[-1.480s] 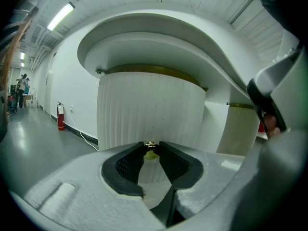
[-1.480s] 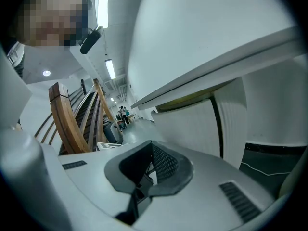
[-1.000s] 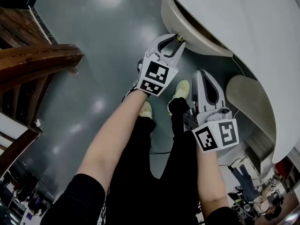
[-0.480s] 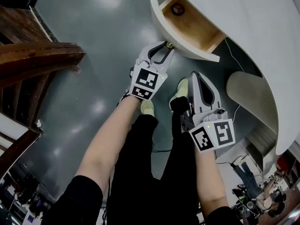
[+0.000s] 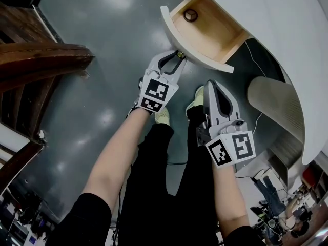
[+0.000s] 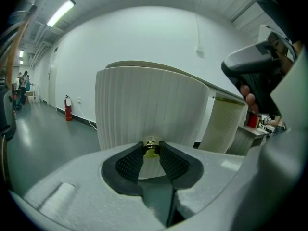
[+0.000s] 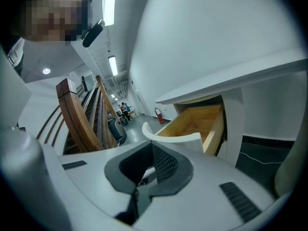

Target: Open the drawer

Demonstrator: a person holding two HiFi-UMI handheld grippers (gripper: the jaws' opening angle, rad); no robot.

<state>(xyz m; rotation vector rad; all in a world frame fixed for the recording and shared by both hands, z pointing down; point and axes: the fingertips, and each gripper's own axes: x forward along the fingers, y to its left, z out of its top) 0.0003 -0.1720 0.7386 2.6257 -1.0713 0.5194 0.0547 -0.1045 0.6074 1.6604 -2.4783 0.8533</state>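
While the left gripper (image 5: pixel 177 57) draws back toward the person's legs, its jaws pinched on the small brass knob (image 6: pixel 152 148), the drawer (image 5: pixel 171 27) comes out with it. One second ago it showed only a dark slit under the white desk (image 5: pixel 266 19). Now its wooden floor lies open to view and its curved front stands well clear of the desk. I judge the opening nearly or fully done, with little pull left. The right gripper (image 7: pixel 149 160) hangs lower beside it, jaws apart and empty. Deep in the drawer sits a small dark round thing (image 5: pixel 190 15). No brand or words are readable: only square black-and-white markers (image 5: pixel 156 94) on the grippers, and a distant red fire extinguisher (image 6: pixel 68 108) with a label too small to read.
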